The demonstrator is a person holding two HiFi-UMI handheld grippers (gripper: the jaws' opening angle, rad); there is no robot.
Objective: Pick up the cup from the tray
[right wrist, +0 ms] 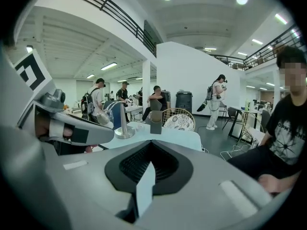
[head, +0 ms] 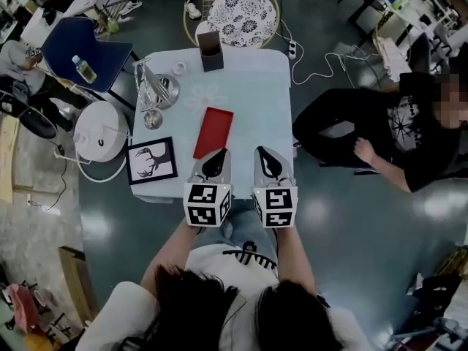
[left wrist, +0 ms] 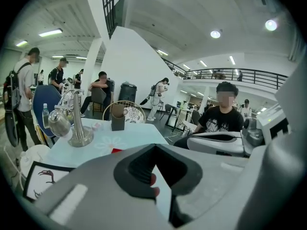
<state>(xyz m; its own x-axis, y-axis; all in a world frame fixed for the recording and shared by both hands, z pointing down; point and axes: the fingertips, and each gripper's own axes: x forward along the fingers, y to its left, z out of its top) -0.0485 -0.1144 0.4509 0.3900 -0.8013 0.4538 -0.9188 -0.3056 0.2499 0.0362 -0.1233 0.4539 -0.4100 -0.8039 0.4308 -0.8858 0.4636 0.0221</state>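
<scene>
A clear glass cup (left wrist: 59,122) hangs mouth down on a silver rack (head: 155,91) whose round metal tray base (left wrist: 80,139) stands at the table's far left. A flat red tray (head: 213,131) lies at the table's middle, and a strip of it (left wrist: 116,150) shows just beyond my left jaws. My left gripper (head: 219,154) hovers over the near table edge, shut and holding nothing, its tip close to the red tray's near end. Beside it my right gripper (head: 262,152) is also shut and holds nothing. Both point toward the far side.
A brown box (head: 210,50) stands at the far edge, with a small white ring (head: 179,68) to its left. A framed deer picture (head: 151,160) lies at the near left corner. A seated person (head: 380,134) is right of the table; a wicker chair (head: 232,9) is behind it.
</scene>
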